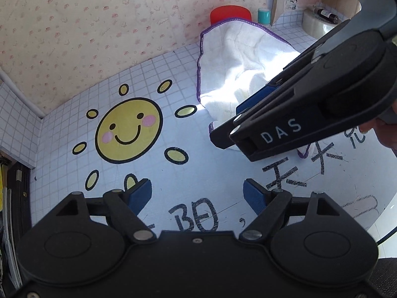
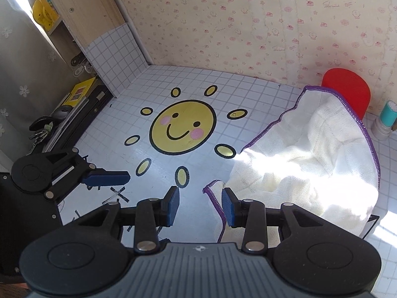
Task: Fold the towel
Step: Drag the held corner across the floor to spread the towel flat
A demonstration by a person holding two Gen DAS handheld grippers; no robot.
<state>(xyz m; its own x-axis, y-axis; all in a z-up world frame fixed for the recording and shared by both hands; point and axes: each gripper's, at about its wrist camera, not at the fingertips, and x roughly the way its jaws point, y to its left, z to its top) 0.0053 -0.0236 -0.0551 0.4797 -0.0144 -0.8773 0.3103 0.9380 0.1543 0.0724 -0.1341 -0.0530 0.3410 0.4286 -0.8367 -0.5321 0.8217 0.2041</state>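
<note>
A white towel [image 1: 238, 59] with a purple hem lies rumpled at the right of the tiled tabletop, its far edge propped against a red container [image 2: 347, 87]. In the right wrist view the towel [image 2: 310, 154] fills the right side, and its near corner [image 2: 211, 186] with the hem sits between my right gripper's [image 2: 201, 206] open pads, close to the right pad. The left wrist view shows the right gripper [image 1: 253, 101] from the side, low at the towel's near edge. My left gripper [image 1: 197, 195] is open over bare table to the towel's left, holding nothing.
A yellow smiling sun sticker [image 2: 182, 126] marks the table's middle, with black handwriting [image 1: 198, 219] nearer. A teal-capped bottle [image 1: 263, 16] and tape roll [image 1: 315, 24] stand at the back right. Wallpapered wall behind; a wooden shelf, books and keys [image 2: 39, 131] at left. A hand [image 1: 379, 131] holds the right gripper.
</note>
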